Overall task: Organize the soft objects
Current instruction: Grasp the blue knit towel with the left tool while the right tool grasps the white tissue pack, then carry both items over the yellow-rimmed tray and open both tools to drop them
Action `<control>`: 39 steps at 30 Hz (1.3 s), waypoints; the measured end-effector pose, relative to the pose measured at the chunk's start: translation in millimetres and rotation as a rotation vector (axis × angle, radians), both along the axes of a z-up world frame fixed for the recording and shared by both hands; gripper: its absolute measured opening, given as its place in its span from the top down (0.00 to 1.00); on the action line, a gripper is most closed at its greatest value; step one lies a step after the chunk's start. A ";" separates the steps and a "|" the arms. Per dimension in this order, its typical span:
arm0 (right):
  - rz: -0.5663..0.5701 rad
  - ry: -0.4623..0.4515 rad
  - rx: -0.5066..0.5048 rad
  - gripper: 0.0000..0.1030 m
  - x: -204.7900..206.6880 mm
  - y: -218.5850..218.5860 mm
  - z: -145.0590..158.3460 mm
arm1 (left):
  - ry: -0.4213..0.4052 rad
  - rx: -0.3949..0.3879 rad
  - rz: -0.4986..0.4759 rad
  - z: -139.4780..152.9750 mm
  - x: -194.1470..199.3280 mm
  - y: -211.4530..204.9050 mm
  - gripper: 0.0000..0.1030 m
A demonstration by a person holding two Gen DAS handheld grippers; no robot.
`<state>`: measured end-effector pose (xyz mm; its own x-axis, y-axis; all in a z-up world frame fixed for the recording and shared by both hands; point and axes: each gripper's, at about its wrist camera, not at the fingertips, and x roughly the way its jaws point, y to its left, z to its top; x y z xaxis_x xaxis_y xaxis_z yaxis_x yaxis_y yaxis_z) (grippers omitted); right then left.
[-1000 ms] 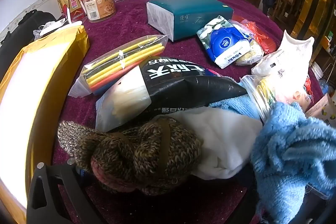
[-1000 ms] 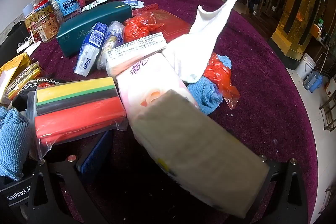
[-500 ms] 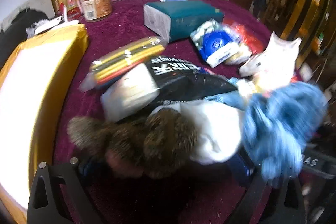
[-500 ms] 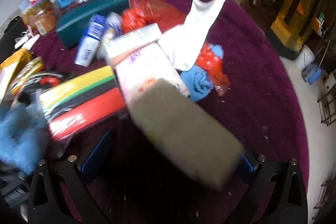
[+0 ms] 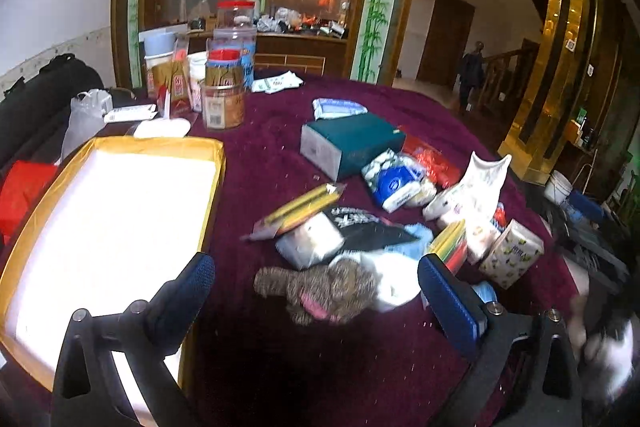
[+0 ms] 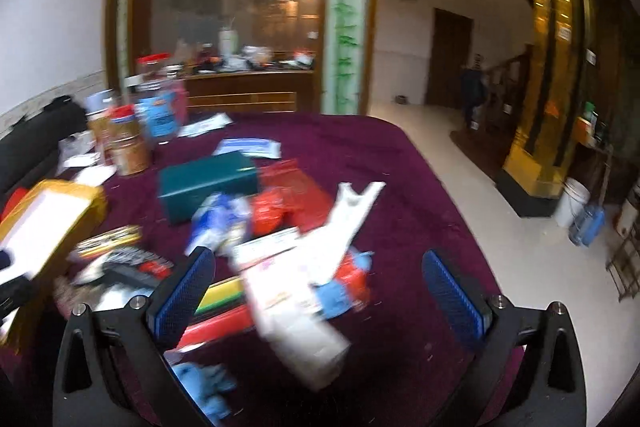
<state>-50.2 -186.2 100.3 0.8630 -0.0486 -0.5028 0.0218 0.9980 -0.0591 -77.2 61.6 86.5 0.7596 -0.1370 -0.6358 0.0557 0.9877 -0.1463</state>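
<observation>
My left gripper [image 5: 316, 267] hangs open above a brown knitted piece [image 5: 320, 291] that lies on the purple tablecloth [image 5: 280, 163]. A white cloth [image 5: 394, 283] touches the knit on its right. My right gripper [image 6: 318, 263] is also open, with nothing between its fingers; the view is blurred. Below it lie a pale tissue pack [image 6: 296, 311] and a white towel [image 6: 348, 223]. A blue knitted cloth [image 6: 204, 383] sits by its left finger. The wide yellow box [image 5: 100, 227] with a white inside stands at the left.
The pile holds a black packet [image 5: 360, 231], a bag of coloured strips [image 5: 304, 207], a teal tissue box [image 5: 352, 143], a blue pack [image 5: 396, 183] and a lemon-print tissue pack [image 5: 512, 255]. Jars [image 5: 222, 99] stand at the back left. The table edge [image 6: 460, 227] drops to the floor at the right.
Both grippers have pulled up and back from the pile, so the views are wider. The tissue pack that sat between the right fingers now lies on the table. The blue cloth left the left view.
</observation>
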 end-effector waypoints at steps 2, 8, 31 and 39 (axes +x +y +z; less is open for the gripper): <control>-0.040 0.021 0.044 0.00 10.0 -19.5 -12.2 | 0.001 -0.005 -0.024 3.6 -12.1 -2.4 0.01; -0.077 0.091 0.211 0.00 14.1 -60.8 -46.3 | 0.035 0.068 -0.065 1.7 -14.0 -29.0 0.07; -0.007 0.112 0.423 0.00 10.7 -85.2 -50.5 | 0.155 0.066 -0.369 -31.1 -2.7 -120.6 0.68; 0.196 0.207 0.088 0.04 -8.4 -15.7 -42.2 | 0.067 -0.046 -0.266 12.1 -41.5 -26.9 0.67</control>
